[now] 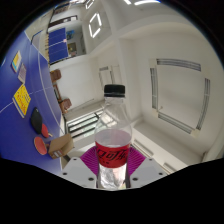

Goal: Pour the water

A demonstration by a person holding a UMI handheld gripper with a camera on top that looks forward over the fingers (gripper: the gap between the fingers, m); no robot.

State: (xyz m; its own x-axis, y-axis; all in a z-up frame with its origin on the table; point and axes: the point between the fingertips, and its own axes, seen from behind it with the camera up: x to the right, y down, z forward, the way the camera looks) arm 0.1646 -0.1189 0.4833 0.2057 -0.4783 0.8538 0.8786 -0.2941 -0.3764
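A clear plastic bottle [112,150] with a red label and a white cap [115,92] stands between the fingers of my gripper [112,162]. Both purple pads [86,160] press against its lower body, so the gripper is shut on it. The bottle is lifted and the view is tilted, looking up past it at the room. The bottle's base is hidden behind the gripper body. I see no cup or other vessel to receive water.
A blue surface [30,80] with yellow cards and orange round things lies off to the left. A person's hand [62,143] shows left of the bottle. White walls, panels [180,95] and ceiling lights fill the space beyond.
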